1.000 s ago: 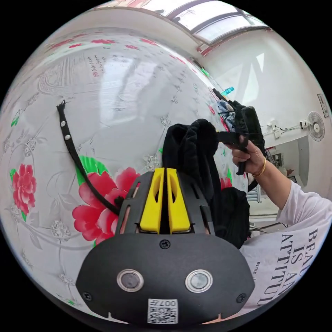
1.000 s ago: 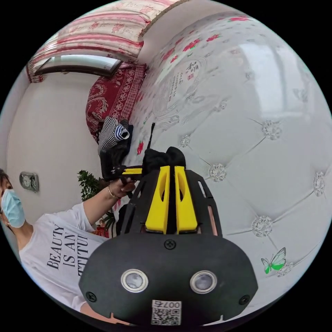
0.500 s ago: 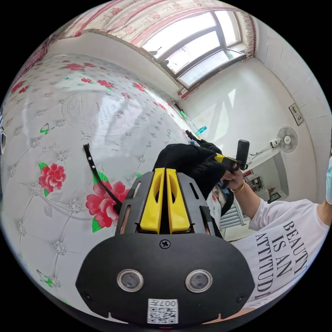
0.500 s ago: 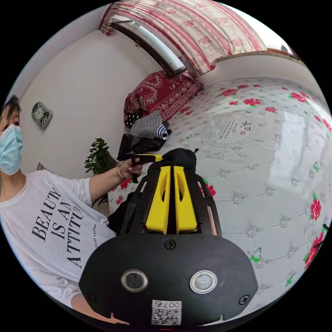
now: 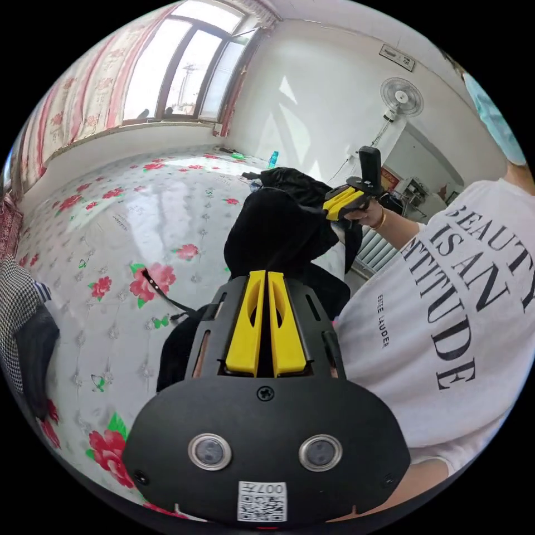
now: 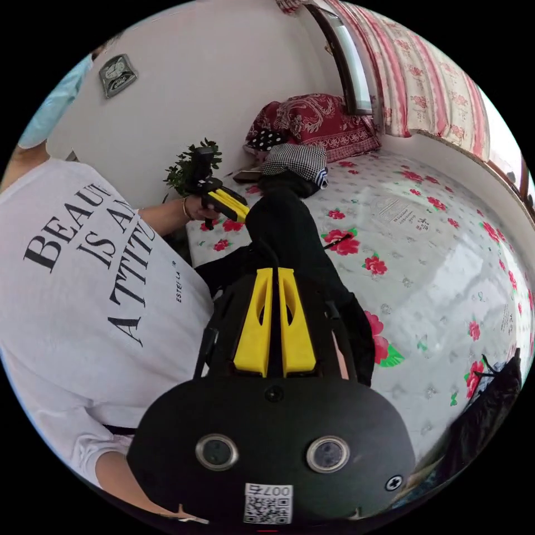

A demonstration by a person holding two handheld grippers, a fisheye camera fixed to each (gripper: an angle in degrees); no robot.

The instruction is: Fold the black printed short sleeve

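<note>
Left gripper view: we see the left gripper with its yellow jaws pressed together on a bunch of the black short sleeve garment, which rises from the jaw tips and hangs down beside the person's white printed T-shirt. The right gripper appears farther off in the person's hand, its yellow jaws close together at the other end of the same black cloth; we cannot tell for certain from here that both jaws bite on it.

Right gripper view: the right gripper has its jaws closed with black fabric caught between them. The left gripper meets the garment at its far upper end. The garment is held up between the two grippers, above the flowered bed cover. A strap trails from the cloth toward the cover. Folded checked clothes lie near the red pillow.
</note>
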